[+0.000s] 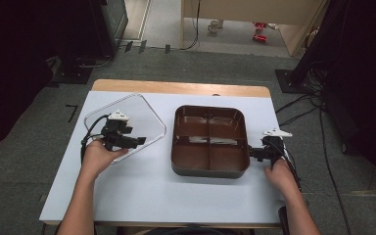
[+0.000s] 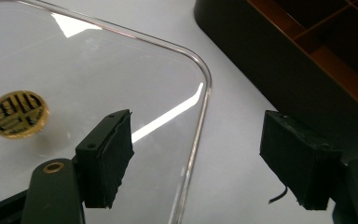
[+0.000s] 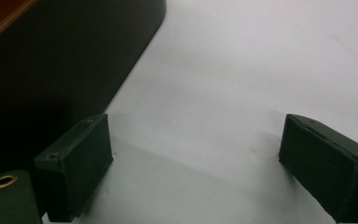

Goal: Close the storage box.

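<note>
2 grippers are working at a pale blue-grey table (image 1: pixel 142 191). At centre frame a dark brown 4-compartment plastic tray (image 1: pixel 209 140) is sitting empty and uncovered. Its clear rounded plastic lid (image 1: pixel 142 113) is lying flat at left. The left gripper (image 1: pixel 138 141) is hovering wide open astride the lid's edge, gripping nothing. The right gripper (image 1: pixel 250 152), equally wide and empty, is waiting beside the tray. Covering looks not yet begun.

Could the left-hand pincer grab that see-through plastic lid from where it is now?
Probably yes. The left gripper is open, its jaws either side of the clear plastic lid's rim by a rounded corner, with nothing between. The dark brown compartment tray sits apart, to the side.
</note>
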